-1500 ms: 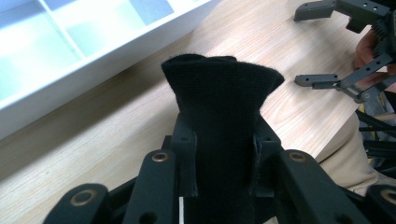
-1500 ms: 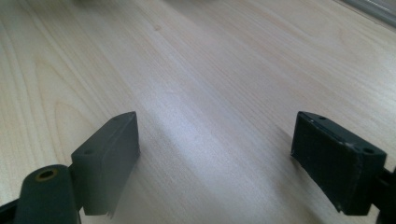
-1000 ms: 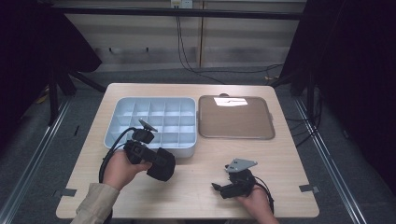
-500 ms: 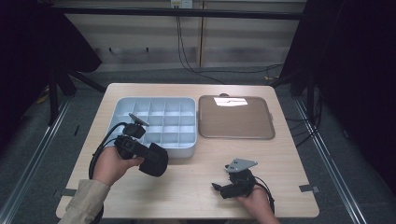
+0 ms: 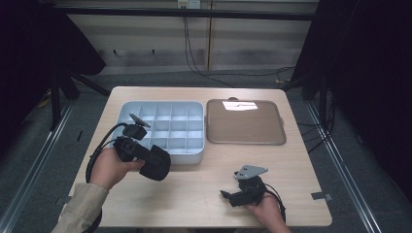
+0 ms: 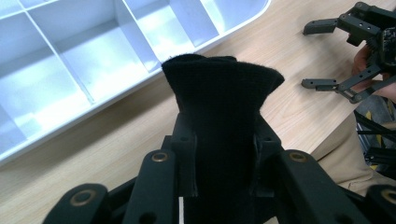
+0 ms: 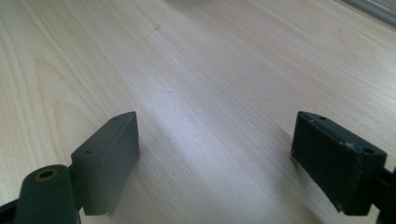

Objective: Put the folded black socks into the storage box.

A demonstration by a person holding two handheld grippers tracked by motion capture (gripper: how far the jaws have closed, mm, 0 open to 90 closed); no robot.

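Brown tray on wooden table

A black cloth is held by the left gripper just before the compartment tray, while the right gripper is rested on the table.

text: none we can read | labels: none | numbers: none | signs: none | we see no words on anything

black cloth roll, clamped, beside tray
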